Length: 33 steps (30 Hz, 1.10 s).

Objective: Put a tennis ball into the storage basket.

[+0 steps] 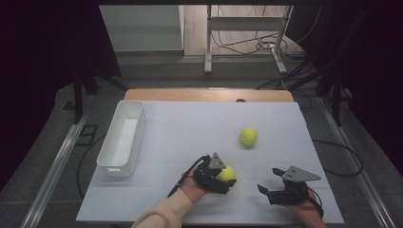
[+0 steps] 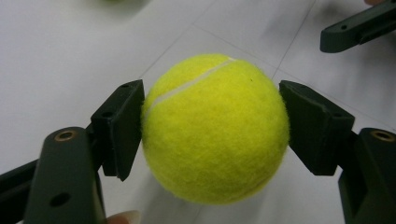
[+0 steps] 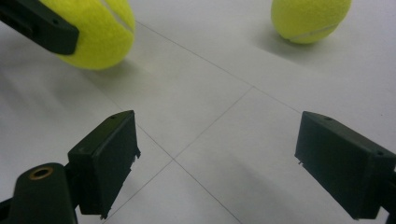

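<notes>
Ball (image 2: pixel 215 128) sits on the table (image 1: pixel 190 123), near its front edge, clamped between the left gripper's (image 1: pixel 219 178) pads. The bin (image 1: pixel 122 137) lies well off to its left. The right gripper (image 1: pixel 275 192) rests beside it, jaws spread and empty.

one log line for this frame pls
left gripper: shut on near tennis ball | right gripper: open, nothing between jaws | far tennis ball: loose on table | white bin: empty
</notes>
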### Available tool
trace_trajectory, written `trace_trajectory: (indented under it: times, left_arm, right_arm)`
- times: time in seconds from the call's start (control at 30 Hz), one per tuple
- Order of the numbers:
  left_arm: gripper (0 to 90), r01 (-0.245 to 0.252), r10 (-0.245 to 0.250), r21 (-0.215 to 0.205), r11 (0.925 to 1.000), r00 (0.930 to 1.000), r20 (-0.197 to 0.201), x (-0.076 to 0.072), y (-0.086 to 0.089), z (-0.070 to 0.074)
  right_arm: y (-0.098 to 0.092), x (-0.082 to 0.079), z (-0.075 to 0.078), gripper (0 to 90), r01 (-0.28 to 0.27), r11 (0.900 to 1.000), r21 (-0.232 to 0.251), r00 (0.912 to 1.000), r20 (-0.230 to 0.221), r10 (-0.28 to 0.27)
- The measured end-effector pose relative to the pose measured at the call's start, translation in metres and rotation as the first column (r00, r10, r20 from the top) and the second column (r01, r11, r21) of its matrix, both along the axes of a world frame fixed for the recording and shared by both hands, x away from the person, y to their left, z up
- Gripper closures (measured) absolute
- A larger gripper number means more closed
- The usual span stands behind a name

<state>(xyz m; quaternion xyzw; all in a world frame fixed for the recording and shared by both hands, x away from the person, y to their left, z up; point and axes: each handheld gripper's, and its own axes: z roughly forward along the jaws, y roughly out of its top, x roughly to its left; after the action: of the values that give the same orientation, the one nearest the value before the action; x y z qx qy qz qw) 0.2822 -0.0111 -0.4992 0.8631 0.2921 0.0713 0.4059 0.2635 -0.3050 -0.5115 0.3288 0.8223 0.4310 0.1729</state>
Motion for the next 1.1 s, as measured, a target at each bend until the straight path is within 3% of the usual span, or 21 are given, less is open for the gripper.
trace_trajectory:
  times: [0.33, 0.5, 0.77, 0.9, 1.1]
  left_arm:
    - [27.1, -0.029, 0.031, -0.048, 0.9984, 0.9987, 0.041, -0.004, 0.021, 0.018]
    - [27.0, -0.023, 0.027, -0.066, 0.9975, 0.9976, 0.064, -0.009, 0.029, 0.026]
    - [27.0, -0.02, 0.028, -0.097, 0.9951, 0.9967, 0.077, -0.011, 0.04, 0.037]
    - [27.0, -0.029, 0.038, -0.108, 0.9937, 0.9957, 0.085, -0.011, 0.043, 0.042]
    - [26.9, -0.041, 0.052, -0.119, 0.9921, 0.9946, 0.09, -0.01, 0.049, 0.045]
  right_arm:
    - [0.0, 0.0, 0.001, 13.6, 0.0, 1.0, 0.003, 1.0, 0.005, 0.0]
    - [0.0, 0.001, 0.001, 13.6, 0.028, 0.999, 0.016, 0.9996, -0.003, -0.028]
    - [0.002, 0.0, 0.001, 13.7, 0.032, 0.999, 0.003, 0.9994, 0.008, -0.032]
    - [-0.001, -0.001, 0.002, 13.8, 0.039, 0.999, 0.026, 0.9992, 0.003, -0.039]
    - [-0.002, -0.001, 0.002, 13.8, 0.031, 0.999, 0.022, 0.9995, 0.007, -0.031]
